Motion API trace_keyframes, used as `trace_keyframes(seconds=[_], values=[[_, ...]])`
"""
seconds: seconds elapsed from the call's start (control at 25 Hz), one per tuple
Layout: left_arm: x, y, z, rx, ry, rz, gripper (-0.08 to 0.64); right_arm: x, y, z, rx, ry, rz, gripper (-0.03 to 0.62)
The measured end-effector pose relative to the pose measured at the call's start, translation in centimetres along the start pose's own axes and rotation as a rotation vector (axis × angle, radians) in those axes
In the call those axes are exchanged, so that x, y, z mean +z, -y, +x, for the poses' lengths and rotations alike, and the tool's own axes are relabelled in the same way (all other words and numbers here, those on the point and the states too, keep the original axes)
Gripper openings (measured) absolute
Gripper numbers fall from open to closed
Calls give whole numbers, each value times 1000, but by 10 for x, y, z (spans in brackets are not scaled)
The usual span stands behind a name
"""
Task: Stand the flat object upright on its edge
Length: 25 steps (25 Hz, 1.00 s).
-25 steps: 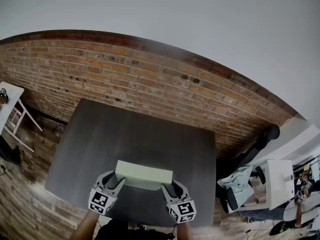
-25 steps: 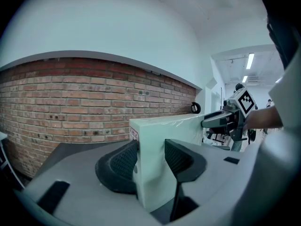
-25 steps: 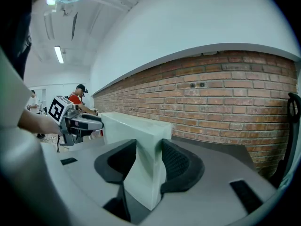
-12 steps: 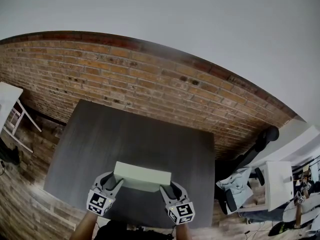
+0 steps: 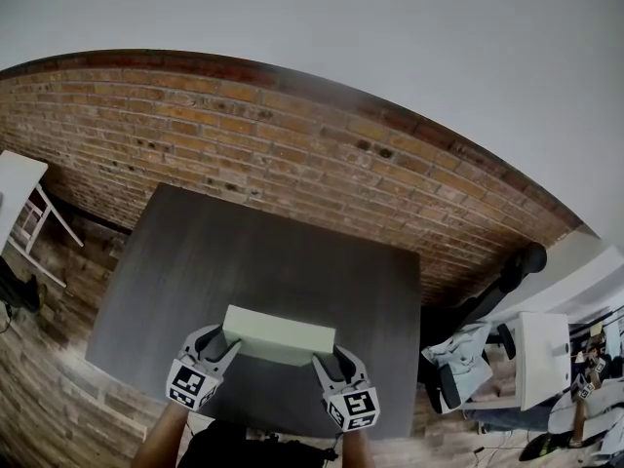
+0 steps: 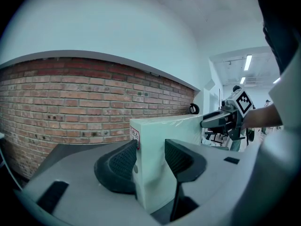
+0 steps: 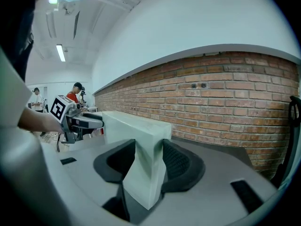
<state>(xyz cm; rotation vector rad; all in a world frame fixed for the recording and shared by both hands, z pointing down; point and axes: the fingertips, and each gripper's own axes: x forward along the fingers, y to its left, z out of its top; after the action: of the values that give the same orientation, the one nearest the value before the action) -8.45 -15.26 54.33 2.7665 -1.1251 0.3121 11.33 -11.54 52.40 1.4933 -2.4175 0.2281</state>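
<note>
- Head view: pale green box [image 5: 278, 334] on edge on the table [image 5: 244, 252], between left gripper [image 5: 222, 351] and right gripper [image 5: 327, 364].
- Left gripper view: jaws clamped on its end.
- Right gripper view: jaws have just been opening, box end between them (pads apparently touching); withdraw straight, slowly.

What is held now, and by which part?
The pale green box, by both short ends: left hand-held gripper on one, right hand-held gripper on the other; the right jaws have just been opening, box between them.

The box [image 5: 278, 334] is being borne on its edge by the table [image 5: 244, 261], near the front rim; behind, the table is being backed by the brick wall [image 5: 292, 154].
</note>
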Motion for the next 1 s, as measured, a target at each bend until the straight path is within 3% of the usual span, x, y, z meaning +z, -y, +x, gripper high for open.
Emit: trace_keyframes(seconds=[1.0], values=[[14, 13, -15, 4, 33, -19, 202, 7, -11, -22, 12, 46, 14, 215]])
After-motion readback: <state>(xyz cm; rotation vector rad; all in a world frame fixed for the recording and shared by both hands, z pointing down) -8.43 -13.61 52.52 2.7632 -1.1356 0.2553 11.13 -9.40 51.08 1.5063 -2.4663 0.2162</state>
